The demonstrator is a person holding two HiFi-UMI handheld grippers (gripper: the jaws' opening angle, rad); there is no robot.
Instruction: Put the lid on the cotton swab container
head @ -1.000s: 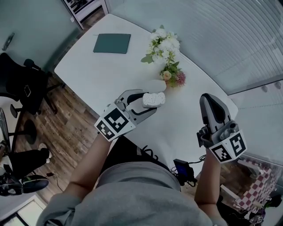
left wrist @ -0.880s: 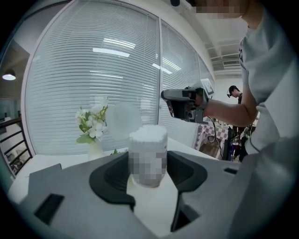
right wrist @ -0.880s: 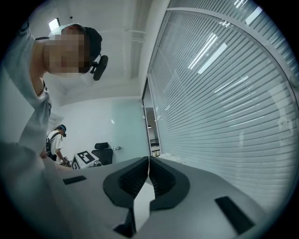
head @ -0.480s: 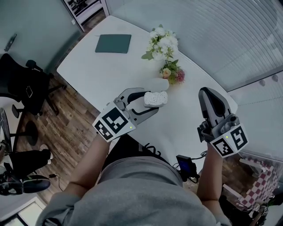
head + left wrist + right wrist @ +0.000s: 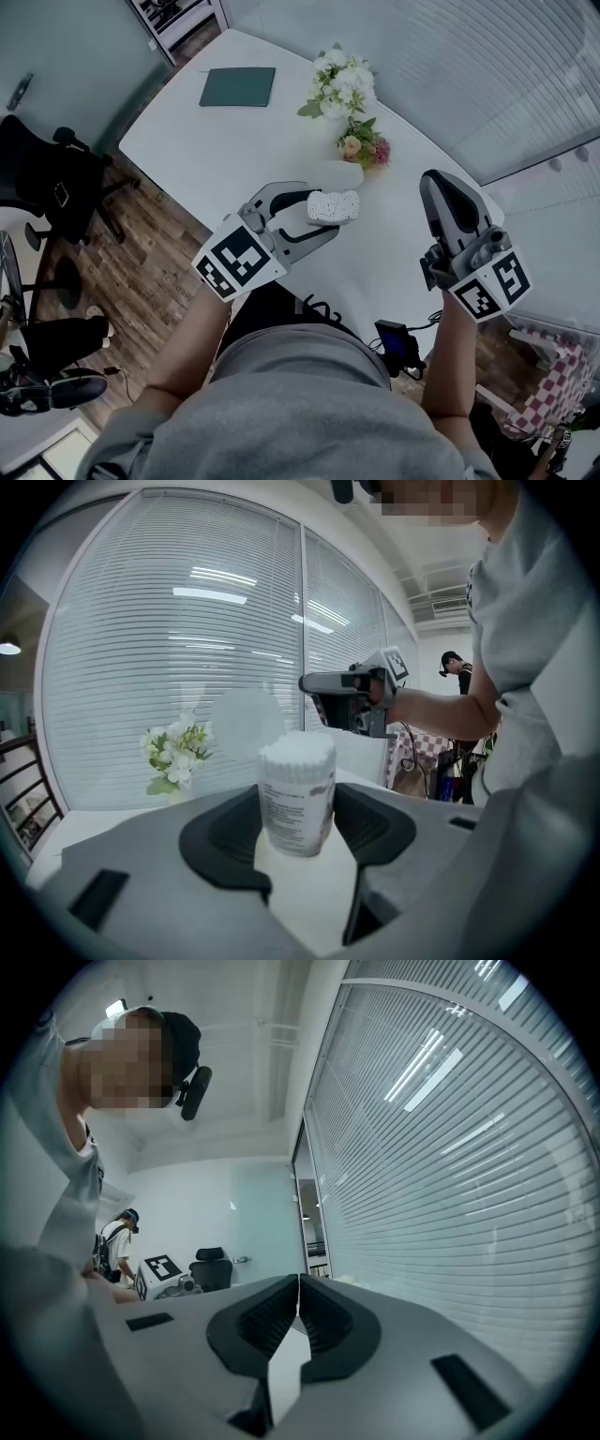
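The cotton swab container is a clear tub packed with white swabs, its top uncovered. My left gripper is shut on its lower part, one pad on each side. In the head view the left gripper holds the container above the white table. A pale round lid shows just behind the container, and it appears as a white oval in the head view. I cannot tell whether it is attached. My right gripper hovers to the right, shut and holding nothing.
White flowers and a small pink bunch stand beyond the container. A dark green notebook lies at the table's far left. A black office chair is off the left edge. Slatted blinds run behind the table.
Hardly anything differs: the left gripper keeps its hold on the container, and the right gripper has edged slightly forward, still shut.
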